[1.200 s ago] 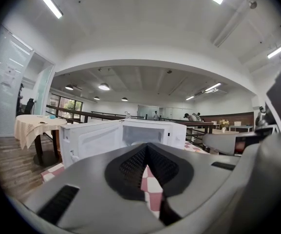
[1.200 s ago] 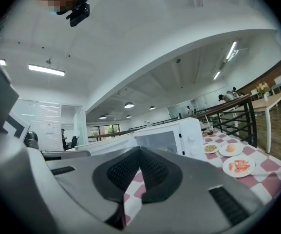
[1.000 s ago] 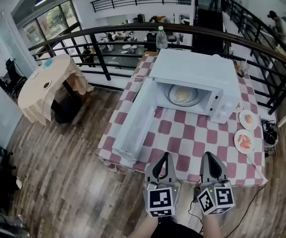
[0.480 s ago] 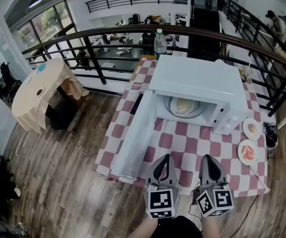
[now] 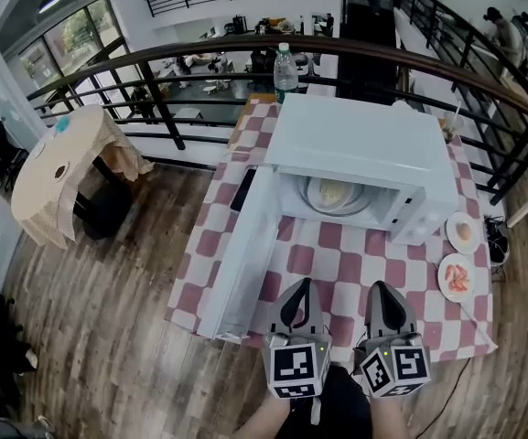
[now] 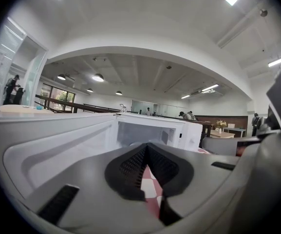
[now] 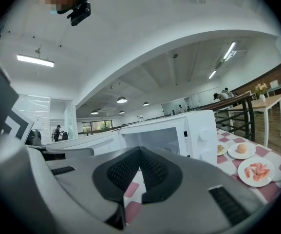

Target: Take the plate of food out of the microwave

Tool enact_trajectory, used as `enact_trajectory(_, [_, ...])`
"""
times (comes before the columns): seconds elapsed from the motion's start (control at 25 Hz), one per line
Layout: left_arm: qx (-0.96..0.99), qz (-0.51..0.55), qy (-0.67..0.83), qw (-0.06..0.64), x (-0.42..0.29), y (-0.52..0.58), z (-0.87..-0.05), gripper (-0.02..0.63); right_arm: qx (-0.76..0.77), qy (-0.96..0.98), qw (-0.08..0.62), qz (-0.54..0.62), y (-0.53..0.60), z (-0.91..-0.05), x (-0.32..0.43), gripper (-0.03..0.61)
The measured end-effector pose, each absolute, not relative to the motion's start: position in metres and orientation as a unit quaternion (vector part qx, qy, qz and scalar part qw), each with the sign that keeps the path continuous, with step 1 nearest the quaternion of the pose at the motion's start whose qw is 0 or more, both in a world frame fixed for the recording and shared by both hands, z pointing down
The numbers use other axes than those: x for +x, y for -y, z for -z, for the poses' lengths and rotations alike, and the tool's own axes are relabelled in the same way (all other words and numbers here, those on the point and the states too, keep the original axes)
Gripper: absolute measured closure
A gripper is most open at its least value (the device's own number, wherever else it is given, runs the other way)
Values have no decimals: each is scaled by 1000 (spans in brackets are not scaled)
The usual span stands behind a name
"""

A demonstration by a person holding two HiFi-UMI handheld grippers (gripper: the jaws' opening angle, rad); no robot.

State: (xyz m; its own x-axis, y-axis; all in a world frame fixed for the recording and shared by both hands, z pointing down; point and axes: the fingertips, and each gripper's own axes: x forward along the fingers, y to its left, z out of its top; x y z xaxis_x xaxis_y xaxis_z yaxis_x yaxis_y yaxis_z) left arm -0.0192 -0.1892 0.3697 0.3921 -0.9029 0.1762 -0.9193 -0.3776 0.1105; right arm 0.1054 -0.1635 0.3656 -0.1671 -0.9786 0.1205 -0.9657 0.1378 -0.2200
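Left tool [image 5: 302, 288] and right tool [image 5: 380, 290] are both closed and empty, over the checkered bench's [image 5: 355, 268] near edge. The plate of food [image 5: 335, 193] sits inside the microwave [image 5: 364, 140], whose door [image 5: 243, 245] stands swung open to the left.

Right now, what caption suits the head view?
Both shut, the left gripper and right gripper face the open microwave, plate of food inside.

You have bare checked tablecloth [image 5: 337, 254] lying between you and the open mouth of the microwave [image 5: 360, 140], so the straight way in stands free, but its door [image 5: 242, 245] juts out toward you along the left, and two small plates [image 5: 456, 277] crowd the right edge beside it.
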Motion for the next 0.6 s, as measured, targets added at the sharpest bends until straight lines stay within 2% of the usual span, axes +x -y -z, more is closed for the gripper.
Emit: enact_trajectory(0.6, [808,-55,573,124,6,243,-387,601,-625,-766,21,149,224,-384,135,581])
